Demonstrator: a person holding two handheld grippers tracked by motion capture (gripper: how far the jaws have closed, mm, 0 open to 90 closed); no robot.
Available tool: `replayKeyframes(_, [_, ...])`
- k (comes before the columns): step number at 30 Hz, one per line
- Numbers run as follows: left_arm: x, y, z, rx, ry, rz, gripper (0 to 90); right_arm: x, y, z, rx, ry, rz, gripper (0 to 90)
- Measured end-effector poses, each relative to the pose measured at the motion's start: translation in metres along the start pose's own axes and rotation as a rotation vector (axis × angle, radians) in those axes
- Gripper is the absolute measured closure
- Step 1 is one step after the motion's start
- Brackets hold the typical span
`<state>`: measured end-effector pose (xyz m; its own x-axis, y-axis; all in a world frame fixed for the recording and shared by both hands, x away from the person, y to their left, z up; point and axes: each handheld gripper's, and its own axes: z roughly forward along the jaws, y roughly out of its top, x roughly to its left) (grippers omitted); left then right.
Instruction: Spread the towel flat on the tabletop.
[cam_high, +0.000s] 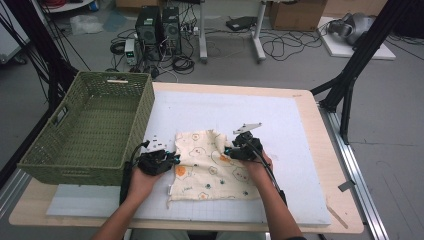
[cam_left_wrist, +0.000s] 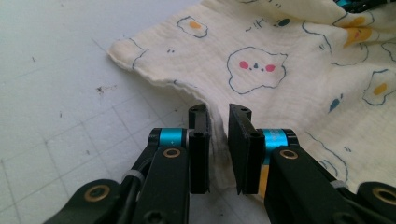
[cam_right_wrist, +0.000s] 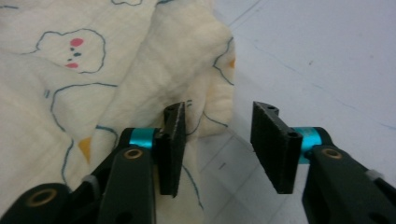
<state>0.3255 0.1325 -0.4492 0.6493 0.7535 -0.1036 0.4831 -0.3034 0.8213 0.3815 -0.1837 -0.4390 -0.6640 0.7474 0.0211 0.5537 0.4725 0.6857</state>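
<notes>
We have the printed cloth lying at the near middle of the table, with the green basket at its ten o'clock. Our left hand-held gripper is pinching the cloth's nine o'clock edge in nearly closed jaws. Our right hand-held gripper stands released, its jaws spread beside the bunched fold at two o'clock. We risk closing on bare table, or dragging the fold and losing the thin left pinch.
</notes>
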Motion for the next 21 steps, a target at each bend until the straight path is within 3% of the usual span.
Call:
replayKeyframes(2, [0.000,0.000,0.000,-0.001,0.000,0.000,77.9,0.000,0.000,0.000,-0.001,0.020,-0.003,63.3])
replayKeyframes(4, [0.000,0.000,0.000,0.001,0.002,0.001,77.4,-0.001,0.000,0.000,0.000,0.055,-0.005,77.5])
replayKeyframes(5, [0.000,0.000,0.000,0.001,0.002,0.001,77.0,-0.001,0.000,0.000,0.001,0.083,-0.019,86.8])
replayKeyframes(6, [0.000,0.000,0.000,0.001,0.003,0.002,77.0,0.002,0.001,0.000,0.007,0.068,-0.053,87.6])
replayKeyframes(8, [0.000,0.000,0.000,-0.003,0.004,-0.001,77.0,0.008,0.004,-0.001,0.020,-0.035,-0.126,88.4])
replayKeyframes(10, [0.001,0.000,-0.001,-0.003,0.004,-0.003,77.0,0.006,0.004,-0.003,0.019,-0.101,-0.129,88.4])
replayKeyframes(16, [0.000,0.000,0.000,-0.001,-0.001,0.000,77.1,-0.021,0.002,-0.025,-0.006,-0.312,-0.079,88.5])
replayKeyframes(19, [-0.001,0.000,0.001,0.003,-0.003,0.005,77.3,-0.037,0.001,-0.033,0.022,-0.442,-0.048,88.6])
replayKeyframes(21, [-0.001,0.000,0.001,0.000,0.000,0.003,77.1,-0.048,-0.001,-0.032,0.069,-0.477,-0.024,89.7])
